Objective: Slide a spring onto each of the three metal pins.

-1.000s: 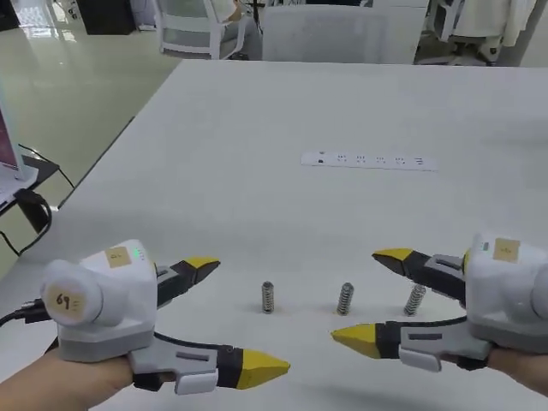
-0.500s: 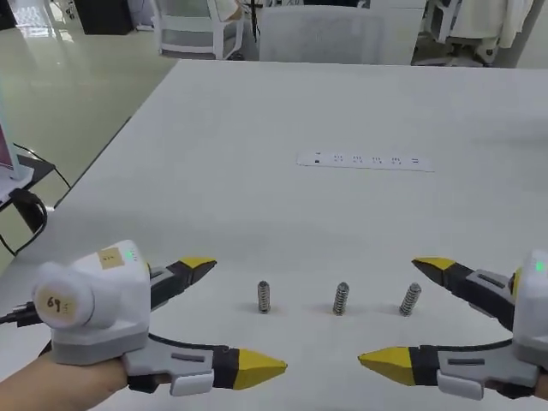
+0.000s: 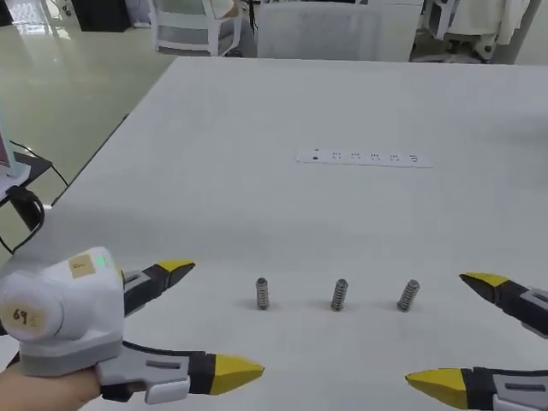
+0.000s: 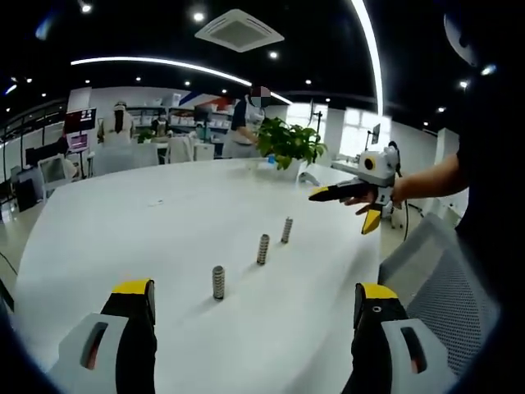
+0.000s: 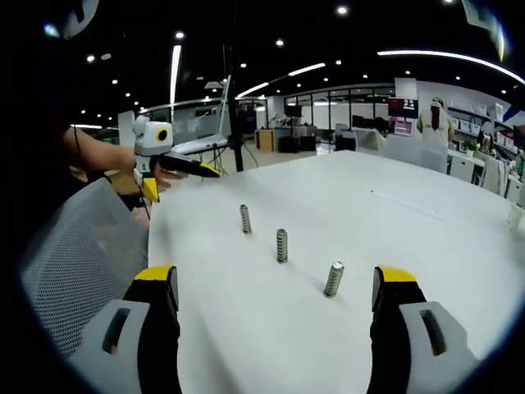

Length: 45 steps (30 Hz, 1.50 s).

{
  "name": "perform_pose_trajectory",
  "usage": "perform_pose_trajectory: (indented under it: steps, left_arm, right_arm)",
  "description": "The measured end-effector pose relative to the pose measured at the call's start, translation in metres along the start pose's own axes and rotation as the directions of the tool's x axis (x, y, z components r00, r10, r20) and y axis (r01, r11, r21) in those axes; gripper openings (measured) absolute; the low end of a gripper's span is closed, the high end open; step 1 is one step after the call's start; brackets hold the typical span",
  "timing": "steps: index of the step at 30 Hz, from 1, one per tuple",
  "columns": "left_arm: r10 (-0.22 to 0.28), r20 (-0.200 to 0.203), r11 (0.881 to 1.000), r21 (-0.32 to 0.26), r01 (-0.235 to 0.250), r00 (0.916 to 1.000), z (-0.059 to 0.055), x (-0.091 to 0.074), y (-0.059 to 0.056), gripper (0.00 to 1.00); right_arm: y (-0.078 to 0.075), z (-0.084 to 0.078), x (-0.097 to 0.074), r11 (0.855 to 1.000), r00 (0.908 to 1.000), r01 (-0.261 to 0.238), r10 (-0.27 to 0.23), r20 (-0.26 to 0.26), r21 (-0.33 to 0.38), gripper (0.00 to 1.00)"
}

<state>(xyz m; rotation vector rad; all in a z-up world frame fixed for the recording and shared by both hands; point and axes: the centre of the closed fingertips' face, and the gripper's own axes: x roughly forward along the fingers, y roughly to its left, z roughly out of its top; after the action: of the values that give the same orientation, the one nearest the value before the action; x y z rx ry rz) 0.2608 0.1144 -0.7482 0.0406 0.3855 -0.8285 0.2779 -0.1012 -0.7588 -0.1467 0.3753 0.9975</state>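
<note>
White and bare, the table carries three springs standing upright in an evenly spaced row near its front edge, each apart from the next. Every spring stands unaided, which suggests a pin inside each coil (the pins themselves are hidden by the wire), so the task looks finished.

The left gripper, at seven o'clock from the row, and the right gripper, at five o'clock, both have their yellow-tipped jaws spread wide with nothing between them. They flank the springs without touching any, a stance that fits hands with no part left to carry.

At twelve o'clock from the middle spring, well up the tabletop, a power strip sits set into the surface. Office chairs stand beyond the far end, and a glossy pale floor spreads at ten o'clock. The left gripper view takes in a potted plant under the ceiling lights of an open-plan office.
</note>
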Motion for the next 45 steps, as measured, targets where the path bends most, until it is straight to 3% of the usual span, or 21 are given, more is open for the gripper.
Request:
perform_pose_trajectory:
  steps: [5,15,30,45]
  left_arm:
    - [0.015,0.005,1.0,-0.016,-0.015,0.9999,-0.002,-0.003,0.001,0.98]
    - [0.008,0.007,1.0,-0.022,-0.008,0.9999,0.001,0.002,-0.002,0.98]
    - [0.023,-0.004,0.999,-0.038,-0.023,0.9997,-0.005,-0.005,0.003,0.98]
    - [0.019,-0.02,0.999,-0.028,-0.019,0.9996,-0.007,-0.004,0.002,0.98]
  right_arm:
    - [-0.008,-0.003,-0.007,0.999,0.9995,0.031,-0.031,0.002,0.019,0.99]
    - [-0.004,-0.003,-0.003,1.0,0.9997,0.009,-0.009,-0.022,-0.001,0.99]
    - [-0.01,-0.014,-0.011,0.999,0.9982,0.039,-0.038,-0.047,0.024,0.97]
    - [-0.01,-0.01,-0.01,0.999,0.9987,0.042,-0.041,-0.029,0.025,0.97]
